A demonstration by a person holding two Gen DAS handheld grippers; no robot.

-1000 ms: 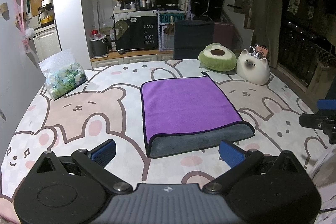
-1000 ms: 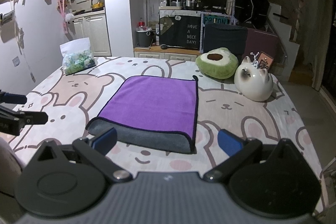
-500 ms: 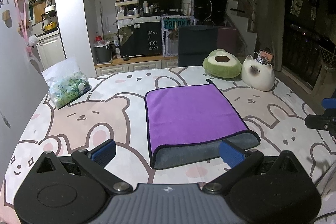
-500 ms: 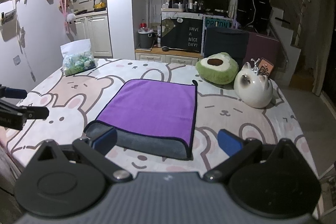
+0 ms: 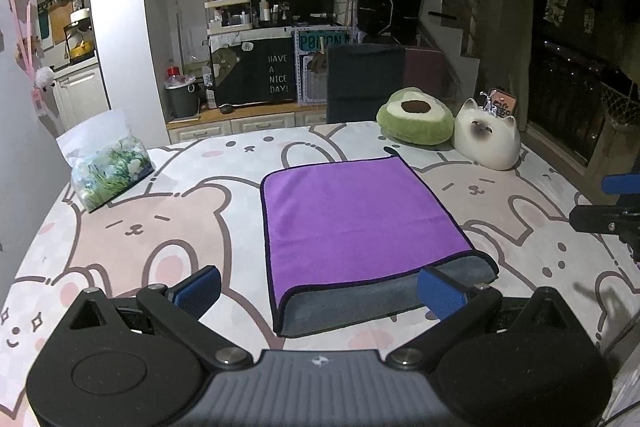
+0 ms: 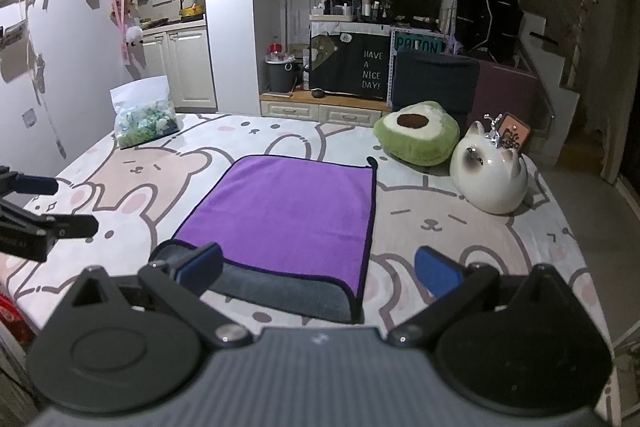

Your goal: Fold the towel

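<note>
Towel (image 5: 360, 227), folded once on table (image 5: 160, 227): soft, light, limp; best pinched at near grey corners; both grippers (image 5: 320, 287) (image 6: 318, 269) spread, empty.

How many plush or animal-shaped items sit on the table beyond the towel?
2: the avocado cushion at the far right, and the white cat figure just right of it.

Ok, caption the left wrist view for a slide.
Open left gripper above the near edge of a once-folded purple towel on a bunny-print table.
</note>
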